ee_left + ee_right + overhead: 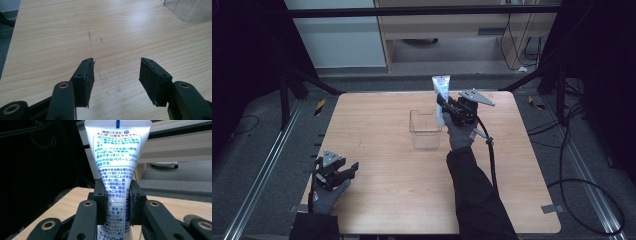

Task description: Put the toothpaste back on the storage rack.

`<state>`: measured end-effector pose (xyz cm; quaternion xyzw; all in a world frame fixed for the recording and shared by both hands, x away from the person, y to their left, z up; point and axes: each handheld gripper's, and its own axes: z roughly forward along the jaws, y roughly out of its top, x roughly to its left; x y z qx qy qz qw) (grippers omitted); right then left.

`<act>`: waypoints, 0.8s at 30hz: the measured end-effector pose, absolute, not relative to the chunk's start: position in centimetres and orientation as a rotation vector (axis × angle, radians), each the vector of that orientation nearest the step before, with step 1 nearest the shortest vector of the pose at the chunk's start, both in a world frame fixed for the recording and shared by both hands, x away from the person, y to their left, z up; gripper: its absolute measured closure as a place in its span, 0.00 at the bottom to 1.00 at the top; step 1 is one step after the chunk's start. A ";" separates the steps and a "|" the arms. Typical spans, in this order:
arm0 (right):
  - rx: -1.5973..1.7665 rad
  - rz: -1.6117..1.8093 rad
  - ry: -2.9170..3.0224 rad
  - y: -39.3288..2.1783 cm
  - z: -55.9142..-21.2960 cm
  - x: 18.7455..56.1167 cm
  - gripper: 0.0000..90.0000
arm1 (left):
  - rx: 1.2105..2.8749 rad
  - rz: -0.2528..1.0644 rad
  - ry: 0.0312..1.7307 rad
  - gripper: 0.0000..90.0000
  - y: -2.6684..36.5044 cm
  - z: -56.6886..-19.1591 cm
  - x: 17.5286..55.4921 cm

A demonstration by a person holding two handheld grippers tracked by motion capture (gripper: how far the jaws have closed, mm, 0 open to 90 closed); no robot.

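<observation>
A white toothpaste tube with blue print stands upright, crimped end up, and my right gripper is shut on its middle. In the right gripper view both pads press the sides of the tube between the jaws of the right gripper. The tube hangs beside the right rear corner of a clear plastic container at the table's centre. My left gripper rests low at the front left of the table, open. The left gripper has bare wood between its jaws.
The wooden table has faint dark scuff marks. A corner of the clear container is far ahead of the left gripper. Metal rails and cables lie on the floor around the table.
</observation>
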<state>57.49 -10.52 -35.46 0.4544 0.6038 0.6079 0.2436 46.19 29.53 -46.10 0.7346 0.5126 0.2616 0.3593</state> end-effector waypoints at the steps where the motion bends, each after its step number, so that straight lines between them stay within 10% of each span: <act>1: 1.246 1.664 1.646 -10.4 -35.5 57.7 0.81 | 1.894 0.675 1.321 0.50 29.5 -46.1 46.2; 24: 1.319 1.628 1.677 -7.9 -39.2 60.9 0.81 | 1.884 0.677 1.322 0.50 29.7 -46.1 46.2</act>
